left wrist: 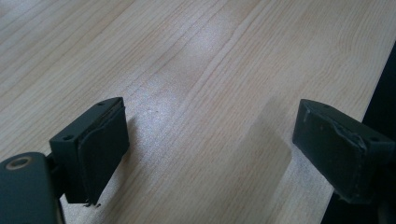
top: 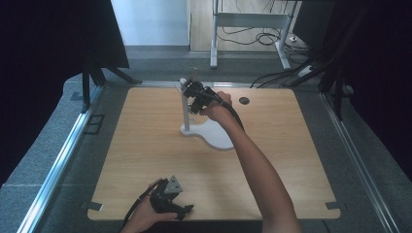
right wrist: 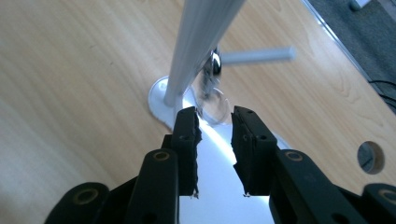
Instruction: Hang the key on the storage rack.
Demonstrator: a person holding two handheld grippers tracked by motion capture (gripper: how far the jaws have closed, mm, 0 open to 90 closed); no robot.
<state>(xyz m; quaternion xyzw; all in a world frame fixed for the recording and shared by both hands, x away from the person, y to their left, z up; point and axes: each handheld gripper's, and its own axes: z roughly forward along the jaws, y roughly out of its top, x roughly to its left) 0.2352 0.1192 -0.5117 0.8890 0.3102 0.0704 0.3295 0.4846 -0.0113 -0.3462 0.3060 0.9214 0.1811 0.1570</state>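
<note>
Right gripper (right wrist: 215, 123) up at the white stand (top: 214, 133) mid-table, jaws slightly parted with nothing pinched, probably lining up on the small shiny ring (right wrist: 210, 95) hanging beside the upright pole (right wrist: 196, 56). Pole's long axis vertical. Left gripper (left wrist: 210, 140) parked near the table (top: 145, 145) edge, jaws spread wide, empty.

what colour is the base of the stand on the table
White, flat and rounded base; clearest in the high view.

Right tongs (top: 195, 95) at the white stand (top: 206, 130); left tongs (top: 171, 200) rest near the table (top: 145, 141) edge.
</note>
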